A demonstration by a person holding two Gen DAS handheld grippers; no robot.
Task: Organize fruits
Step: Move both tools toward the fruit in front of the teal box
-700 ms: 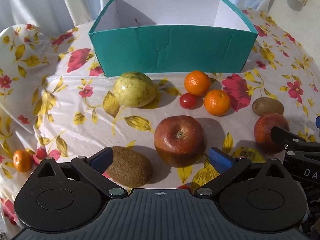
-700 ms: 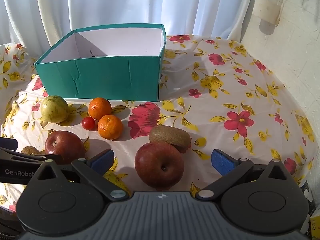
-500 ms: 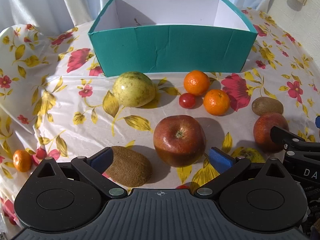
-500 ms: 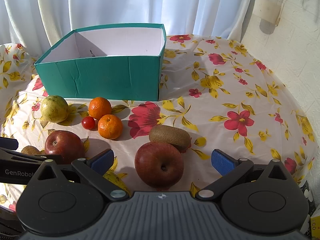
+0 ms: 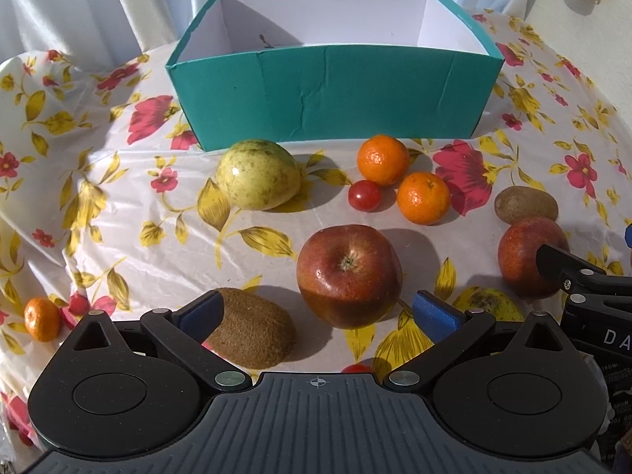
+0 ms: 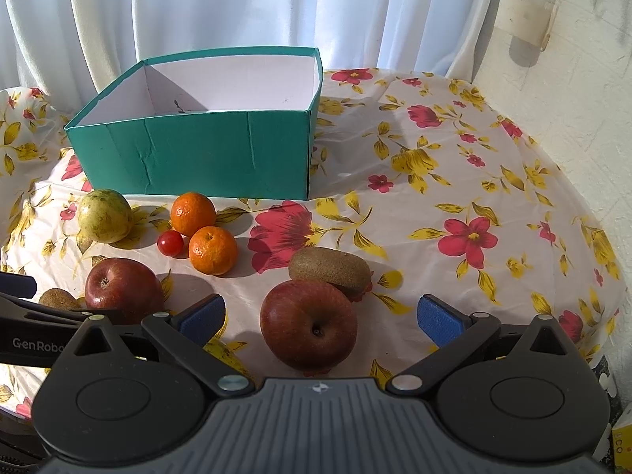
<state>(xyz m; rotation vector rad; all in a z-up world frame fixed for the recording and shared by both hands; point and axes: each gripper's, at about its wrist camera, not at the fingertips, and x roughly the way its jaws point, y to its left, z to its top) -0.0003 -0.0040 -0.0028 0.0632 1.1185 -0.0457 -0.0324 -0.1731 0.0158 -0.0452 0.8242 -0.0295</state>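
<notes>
Fruit lies loose on the flowered worktop [image 6: 454, 181] before an empty teal box [image 5: 335, 91], with the left gripper [image 5: 318, 312] over one red apple [image 5: 349, 274] and the right gripper [image 6: 320, 314] over another [image 6: 310, 330], both jaws spread wide, gripping nothing

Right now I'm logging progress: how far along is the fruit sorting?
Nothing looks done: the teal box shows only bare white walls inside. Nothing is in hand; the left gripper frames a red apple with open fingers, the right gripper likewise another apple. Every visible fruit remains on the tablecloth.
</notes>
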